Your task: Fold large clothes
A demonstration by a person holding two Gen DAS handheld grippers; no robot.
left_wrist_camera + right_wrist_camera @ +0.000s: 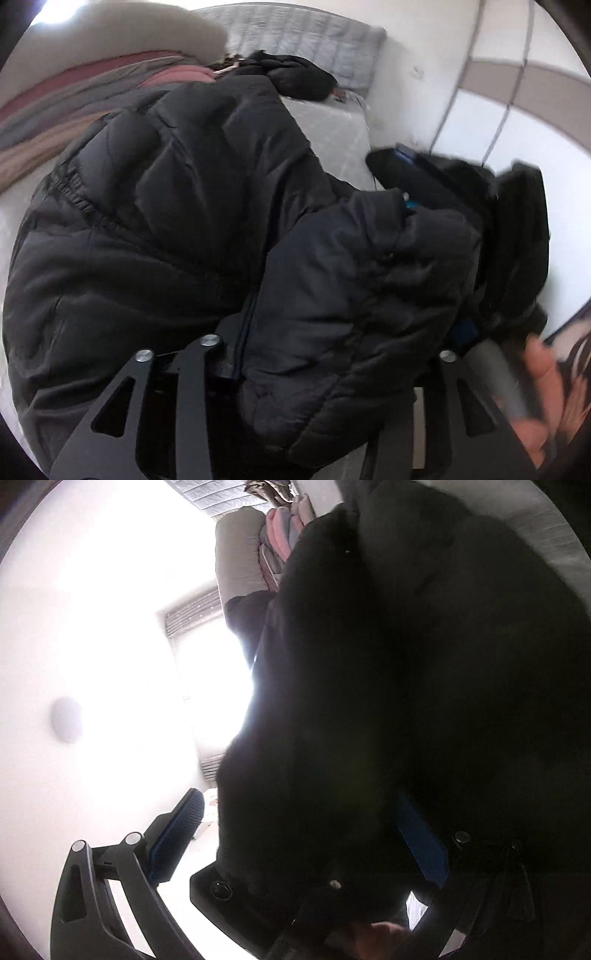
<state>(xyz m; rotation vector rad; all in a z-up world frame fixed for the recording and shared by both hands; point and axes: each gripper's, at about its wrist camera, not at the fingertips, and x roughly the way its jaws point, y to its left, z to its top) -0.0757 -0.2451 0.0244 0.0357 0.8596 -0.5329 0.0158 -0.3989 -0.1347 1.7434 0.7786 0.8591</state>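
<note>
Black puffer jacket bunched on the bed.
Left gripper: jacket fold between jaws, grip unclear. Right gripper: jaws apart, jacket draped over.

Your jacket lies on the bed, folded blankets to its left, pillow behind.

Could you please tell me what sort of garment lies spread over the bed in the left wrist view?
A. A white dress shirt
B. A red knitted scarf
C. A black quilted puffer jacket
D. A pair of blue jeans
C: the black puffer jacket shows stitched, padded quilting and an elastic cuff, and it covers most of the grey bed.
</note>
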